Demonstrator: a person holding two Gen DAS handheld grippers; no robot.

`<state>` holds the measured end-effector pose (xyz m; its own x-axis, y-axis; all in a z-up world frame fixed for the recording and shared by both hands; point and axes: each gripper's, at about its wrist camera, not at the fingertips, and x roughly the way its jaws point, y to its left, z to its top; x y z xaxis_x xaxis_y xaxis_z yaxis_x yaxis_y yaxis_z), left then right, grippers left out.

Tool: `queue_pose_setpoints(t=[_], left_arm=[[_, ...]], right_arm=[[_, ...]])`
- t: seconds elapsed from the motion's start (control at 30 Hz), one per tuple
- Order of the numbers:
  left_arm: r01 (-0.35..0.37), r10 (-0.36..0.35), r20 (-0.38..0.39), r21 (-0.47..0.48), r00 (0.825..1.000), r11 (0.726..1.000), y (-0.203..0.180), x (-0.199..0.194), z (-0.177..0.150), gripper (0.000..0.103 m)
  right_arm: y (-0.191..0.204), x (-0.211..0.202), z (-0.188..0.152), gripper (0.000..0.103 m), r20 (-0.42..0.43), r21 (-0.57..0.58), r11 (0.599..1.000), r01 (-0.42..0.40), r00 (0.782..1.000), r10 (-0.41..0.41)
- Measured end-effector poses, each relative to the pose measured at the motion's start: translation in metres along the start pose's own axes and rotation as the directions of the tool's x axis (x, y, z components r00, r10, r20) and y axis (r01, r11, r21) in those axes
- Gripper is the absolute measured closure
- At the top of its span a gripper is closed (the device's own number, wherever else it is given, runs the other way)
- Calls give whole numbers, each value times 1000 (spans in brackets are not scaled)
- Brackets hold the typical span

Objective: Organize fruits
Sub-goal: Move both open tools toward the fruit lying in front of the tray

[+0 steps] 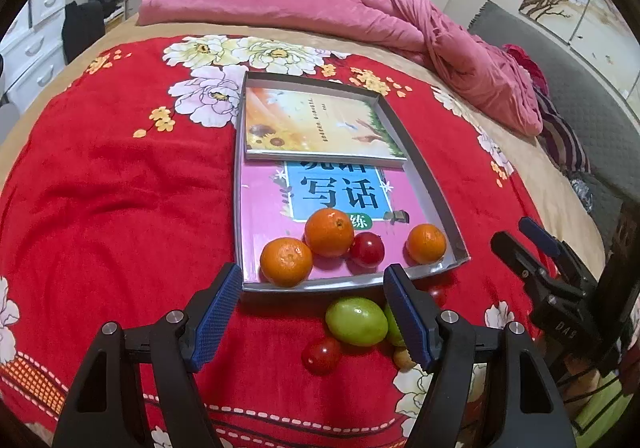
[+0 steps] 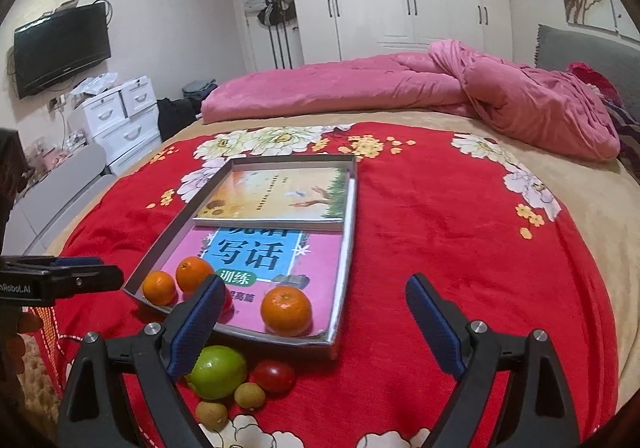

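**Fruit half sorted: 4 pieces in the tray, the rest waiting on the bed**

Nearest the cameras, both tools hang empty. The left hand-held gripper stands released at the lower centre of the left wrist view, its blue pads apart with nothing pressed between them, tilted steeply down over the loose fruit. The right hand-held gripper is likewise released, its jaws spread wide and bare at the bottom of the right wrist view, angled less steeply toward the tray's near edge.

Just beyond the pads, on the red floral blanket, the unsorted fruit lies in a tight cluster at lower centre: a green fruit, a small red fruit touching it, a second red fruit and 2 small tan fruits, seen best from the right wrist. They sit just beside the tray's front wall, probably so each transfer is short.

Next comes the grey tray, mid frame, lined with a pink book that gives the fruit a flat floor. Along its near edge rest 3 oranges, the left orange, the middle orange and the right orange, plus a red fruit touching the middle one. A second book fills the tray's far half.

Farthest, in the upper frame, lies a pink quilt.
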<state>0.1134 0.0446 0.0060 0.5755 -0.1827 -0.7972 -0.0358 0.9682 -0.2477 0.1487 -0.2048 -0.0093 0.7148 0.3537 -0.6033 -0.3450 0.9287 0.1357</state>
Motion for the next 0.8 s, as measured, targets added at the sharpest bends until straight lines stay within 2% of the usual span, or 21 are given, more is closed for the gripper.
queue_pose_setpoints(t=[0.27, 0.8], left_arm=[[0, 0, -6, 16, 1000, 1000, -2, -2, -4, 28], [-10, 11, -31, 32, 999, 999, -4, -1, -12, 28]], right_arm=[[-6, -4, -4, 12, -12, 19, 1000, 7, 1000, -6], [15, -6, -20, 12, -60, -20, 999, -32, 998, 30]])
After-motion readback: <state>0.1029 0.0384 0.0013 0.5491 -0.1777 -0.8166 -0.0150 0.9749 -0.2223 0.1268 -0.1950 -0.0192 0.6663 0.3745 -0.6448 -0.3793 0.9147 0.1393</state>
